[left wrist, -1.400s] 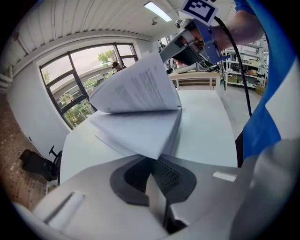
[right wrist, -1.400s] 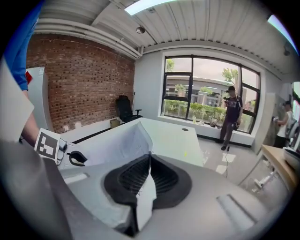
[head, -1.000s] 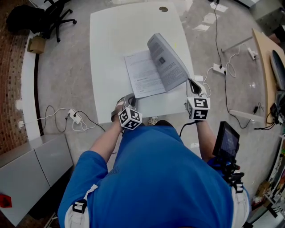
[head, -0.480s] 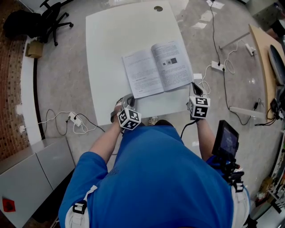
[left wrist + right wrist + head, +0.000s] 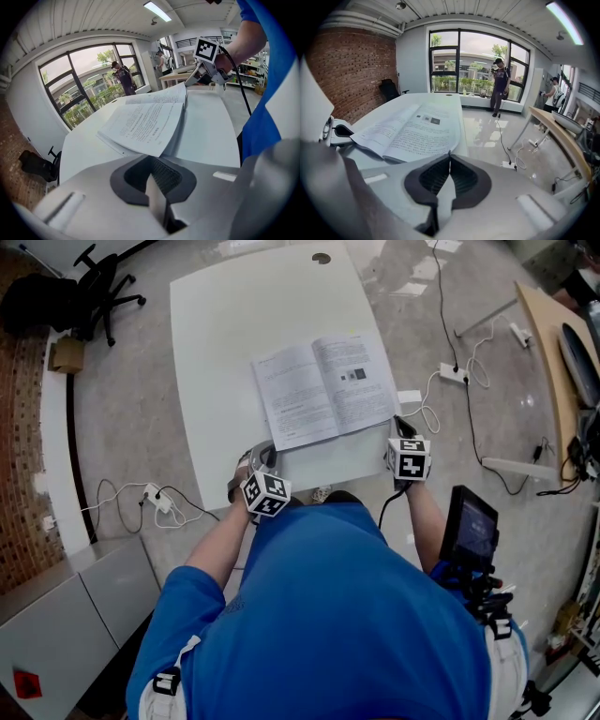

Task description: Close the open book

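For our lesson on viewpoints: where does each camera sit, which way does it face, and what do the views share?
Head view: on the person's head, looking steeply down at the table and open book; torso, forearms, left gripper and right gripper show.
Left gripper view: on that gripper, facing across the book; its shut jaws and the right gripper show.
Right gripper view: likewise, facing the windows; shut jaws show.
All share the book.

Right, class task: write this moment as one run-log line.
book: open on table | left gripper: shut, empty | right gripper: shut, empty
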`<action>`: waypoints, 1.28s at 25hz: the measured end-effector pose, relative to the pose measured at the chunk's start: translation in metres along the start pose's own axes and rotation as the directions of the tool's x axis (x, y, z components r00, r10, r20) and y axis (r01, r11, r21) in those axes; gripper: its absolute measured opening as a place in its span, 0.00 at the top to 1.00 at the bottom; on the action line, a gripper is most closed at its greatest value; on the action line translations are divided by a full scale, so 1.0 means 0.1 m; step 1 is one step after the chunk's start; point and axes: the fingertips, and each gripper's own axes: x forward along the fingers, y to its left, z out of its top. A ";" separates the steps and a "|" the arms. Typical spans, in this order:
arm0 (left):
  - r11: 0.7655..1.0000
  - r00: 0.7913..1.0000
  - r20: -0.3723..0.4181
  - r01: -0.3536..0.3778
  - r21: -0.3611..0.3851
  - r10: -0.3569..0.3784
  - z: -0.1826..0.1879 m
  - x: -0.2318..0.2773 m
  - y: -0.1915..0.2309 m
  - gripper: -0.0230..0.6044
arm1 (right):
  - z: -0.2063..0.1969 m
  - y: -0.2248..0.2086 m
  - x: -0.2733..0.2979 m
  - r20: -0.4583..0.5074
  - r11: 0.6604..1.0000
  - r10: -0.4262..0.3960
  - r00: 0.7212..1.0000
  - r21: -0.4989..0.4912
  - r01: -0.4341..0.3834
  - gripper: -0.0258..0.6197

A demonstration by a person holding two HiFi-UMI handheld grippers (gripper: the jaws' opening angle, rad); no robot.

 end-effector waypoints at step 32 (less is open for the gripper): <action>0.973 0.973 0.162 -0.136 -0.188 0.167 0.08 -0.79 -0.31 0.96 | -0.02 0.72 -0.72 0.232 0.977 0.163 0.959 -0.175 -0.124 0.91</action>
